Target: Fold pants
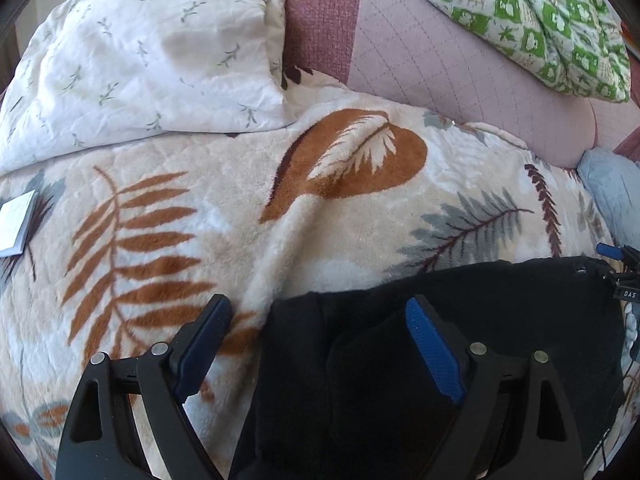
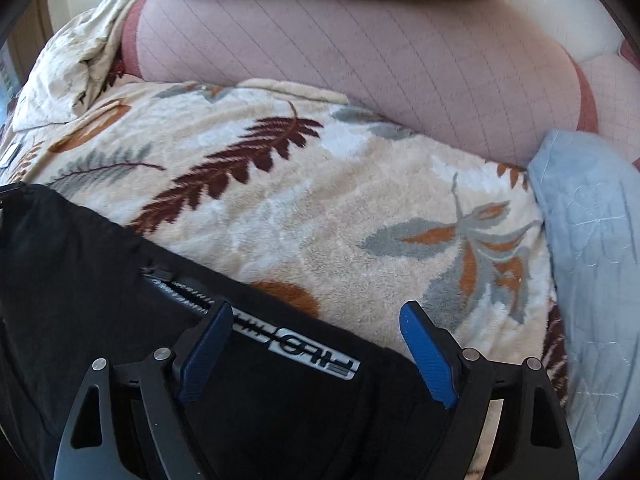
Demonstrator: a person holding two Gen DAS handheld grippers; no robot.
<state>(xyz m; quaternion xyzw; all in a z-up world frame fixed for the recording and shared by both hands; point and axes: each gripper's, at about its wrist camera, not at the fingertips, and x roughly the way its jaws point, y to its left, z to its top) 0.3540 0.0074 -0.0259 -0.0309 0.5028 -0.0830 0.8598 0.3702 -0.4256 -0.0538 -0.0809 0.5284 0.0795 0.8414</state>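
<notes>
pants [image 2: 100, 280] label [image 2: 312, 350] reads "thg", inverted.

Leaf-print blanket [image 1: 224, 216], white pillow [image 1: 140, 52], green quilt [image 1: 532, 12], small booklet [image 1: 14, 222] at blanket's edge

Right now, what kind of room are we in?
Most likely a bedroom, on a bed. The black pants lie on a plush leaf-print blanket, with a white pillow beside a pink quilted headboard or cushion. Both tools are open above the pants.
</notes>
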